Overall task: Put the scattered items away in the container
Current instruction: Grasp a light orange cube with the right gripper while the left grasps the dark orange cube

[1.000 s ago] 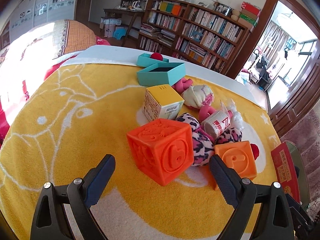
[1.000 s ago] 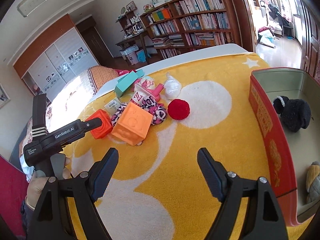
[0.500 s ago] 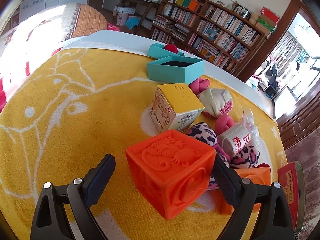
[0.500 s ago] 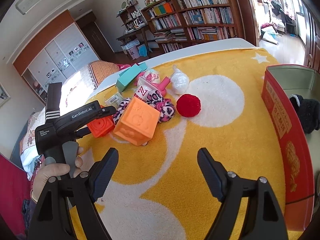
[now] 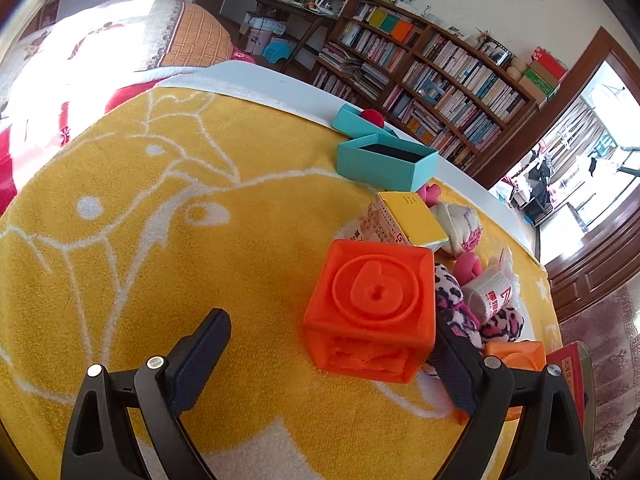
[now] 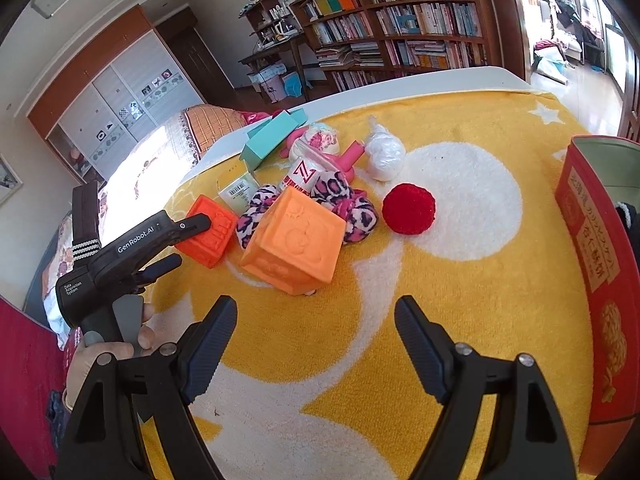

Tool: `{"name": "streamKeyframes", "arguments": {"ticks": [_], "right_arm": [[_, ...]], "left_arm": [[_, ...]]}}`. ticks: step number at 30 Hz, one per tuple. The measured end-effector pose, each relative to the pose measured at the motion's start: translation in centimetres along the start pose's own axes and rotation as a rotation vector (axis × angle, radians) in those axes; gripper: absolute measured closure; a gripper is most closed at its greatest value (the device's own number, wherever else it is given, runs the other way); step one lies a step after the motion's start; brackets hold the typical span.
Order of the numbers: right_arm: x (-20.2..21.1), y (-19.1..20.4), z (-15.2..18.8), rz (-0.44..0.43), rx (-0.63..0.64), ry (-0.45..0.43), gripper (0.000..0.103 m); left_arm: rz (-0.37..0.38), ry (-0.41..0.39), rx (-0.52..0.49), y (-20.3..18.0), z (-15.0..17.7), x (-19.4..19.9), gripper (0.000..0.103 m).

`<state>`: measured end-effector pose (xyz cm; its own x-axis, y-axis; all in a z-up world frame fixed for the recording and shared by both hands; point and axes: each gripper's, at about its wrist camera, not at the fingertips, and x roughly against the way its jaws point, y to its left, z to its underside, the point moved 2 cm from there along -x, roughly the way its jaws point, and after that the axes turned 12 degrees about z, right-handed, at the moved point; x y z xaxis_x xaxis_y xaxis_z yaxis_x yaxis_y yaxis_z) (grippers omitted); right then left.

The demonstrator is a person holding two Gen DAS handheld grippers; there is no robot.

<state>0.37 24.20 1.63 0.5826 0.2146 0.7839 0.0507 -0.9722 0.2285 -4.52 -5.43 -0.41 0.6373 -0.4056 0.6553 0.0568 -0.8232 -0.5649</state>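
Left wrist view: the left gripper (image 5: 332,360) has its fingers spread wide beside the red-orange cube (image 5: 370,310), which sits on the yellow blanket (image 5: 160,240). The right finger (image 5: 454,364) lies against the cube's right lower edge, while the left finger is well apart from it. The step in hand looks like the approach to grasping this cube. The next move likely calls for shifting right to centre the cube, then closing. Just behind it crowd a yellow-topped box (image 5: 404,220), a leopard toy (image 5: 460,304) and a second orange cube (image 5: 516,356), which could catch the right finger.

Right wrist view: the right gripper (image 6: 316,344) hangs with fingers spread and empty above bare blanket. The pile lies ahead, with a red ball (image 6: 408,208) beside it. The red container (image 6: 592,240) stands at the right edge, well apart from the pile.
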Motion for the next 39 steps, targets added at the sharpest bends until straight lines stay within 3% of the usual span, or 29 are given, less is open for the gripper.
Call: {"name": "streamKeyframes", "arguments": {"ticks": [18,22,34,35,39], "right_arm": [[-3.7,5.5,-1.6,0.097,0.244,-0.016,0.019],[-5.2,6.2,-1.6,0.186,0.3,-0.028,0.019],[-4.9,4.9,-1.7,0.21,0.253,-0.063,0.024],[-4.5,4.6,-1.6,0.197,0.238,-0.069,0.034],[-3.3,3.3,-1.6,0.15,0.169,-0.053,0.033]], "left_arm": [[-0.007,0.011,-0.037,-0.6,0.4,-0.9,0.006],[-0.012,0.013,-0.042,-0.7,0.5,-1.0,0.006],[-0.023,0.015,-0.092,-1.2,0.5,-1.6,0.005],[-0.017,0.016,-0.092,-1.2,0.5,-1.5,0.006],[0.047,0.029,-0.087,-1.7,0.7,-1.5,0.032]]}}
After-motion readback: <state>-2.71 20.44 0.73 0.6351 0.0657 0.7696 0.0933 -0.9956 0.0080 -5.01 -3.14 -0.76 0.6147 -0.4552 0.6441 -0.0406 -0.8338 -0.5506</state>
